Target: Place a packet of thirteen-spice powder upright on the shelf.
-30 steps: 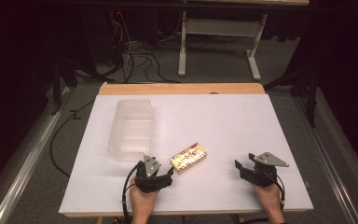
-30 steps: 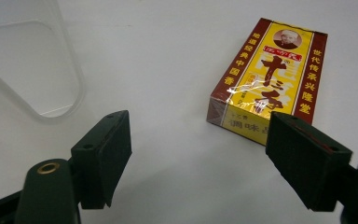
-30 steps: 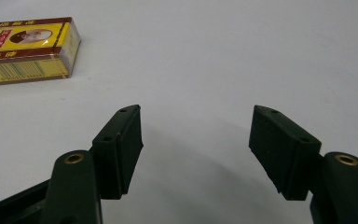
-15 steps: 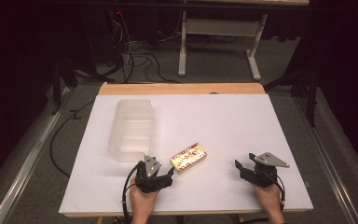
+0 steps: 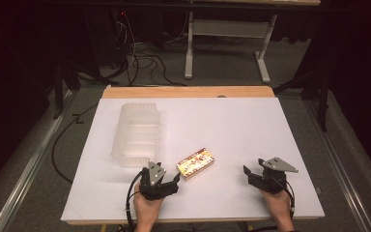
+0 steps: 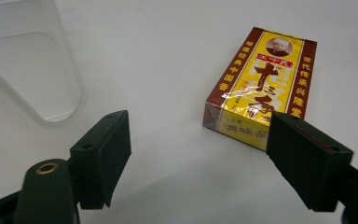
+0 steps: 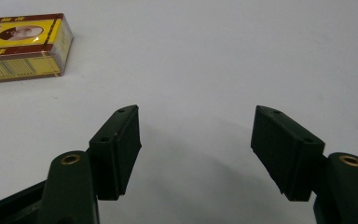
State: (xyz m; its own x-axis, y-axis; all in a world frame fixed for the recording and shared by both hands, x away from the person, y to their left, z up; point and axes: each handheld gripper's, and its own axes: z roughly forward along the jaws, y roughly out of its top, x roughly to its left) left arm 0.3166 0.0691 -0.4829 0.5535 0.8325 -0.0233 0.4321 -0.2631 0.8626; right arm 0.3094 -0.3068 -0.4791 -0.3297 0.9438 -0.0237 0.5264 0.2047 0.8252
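Yellow-and-red box (image 5: 195, 163) lies flat on white table (image 5: 232, 125), near front edge, just right of clear plastic container (image 5: 136, 131). Left gripper (image 5: 166, 178) low beside box's near corner, jaws apart, nothing held. Right gripper (image 5: 255, 175) well off to right, jaws apart, idle. Likely step: left grabs box. Advice: shift right until box sits between jaws, square up across narrow sides, then squeeze; cellophane looks slippery.

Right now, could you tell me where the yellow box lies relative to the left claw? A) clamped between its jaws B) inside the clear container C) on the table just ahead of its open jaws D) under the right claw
C: the yellow box lies flat on the white table just ahead of the left claw, whose jaws stand open.
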